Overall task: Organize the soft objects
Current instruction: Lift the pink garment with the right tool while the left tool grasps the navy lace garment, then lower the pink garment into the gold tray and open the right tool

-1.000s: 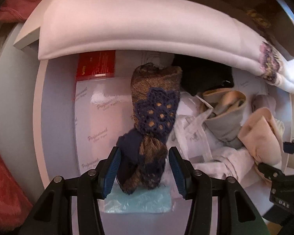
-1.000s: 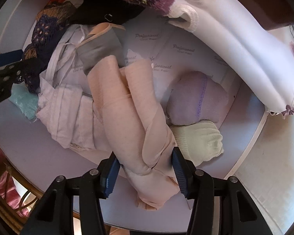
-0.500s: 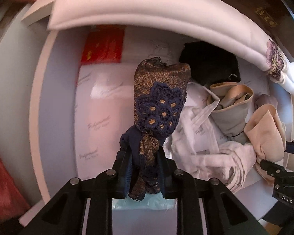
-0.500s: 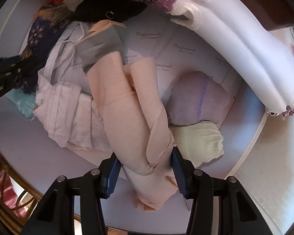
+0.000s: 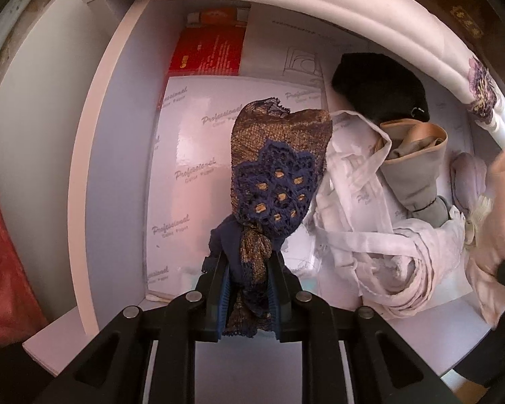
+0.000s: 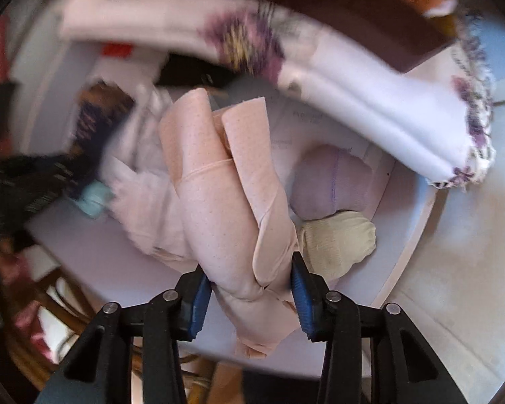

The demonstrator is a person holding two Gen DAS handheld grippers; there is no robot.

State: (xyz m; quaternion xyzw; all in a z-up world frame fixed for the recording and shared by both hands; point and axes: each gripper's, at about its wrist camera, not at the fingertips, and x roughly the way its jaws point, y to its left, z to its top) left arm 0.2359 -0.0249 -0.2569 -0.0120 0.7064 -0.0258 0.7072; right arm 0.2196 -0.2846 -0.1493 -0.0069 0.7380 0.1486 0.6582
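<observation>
Both fingers (image 5: 223,298) closed: lace garment (image 5: 276,181) pinched btwn.

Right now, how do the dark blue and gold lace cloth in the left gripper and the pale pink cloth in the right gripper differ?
The lace cloth is dark blue and gold with open holes; the pink cloth is plain pale peach, finely dotted. The lace cloth is pinched thin by the left gripper; the pink cloth fills a wider gap in the right gripper, whose jaws have just been closing. Both are soft rolled pieces, each gripped near one end.
</observation>
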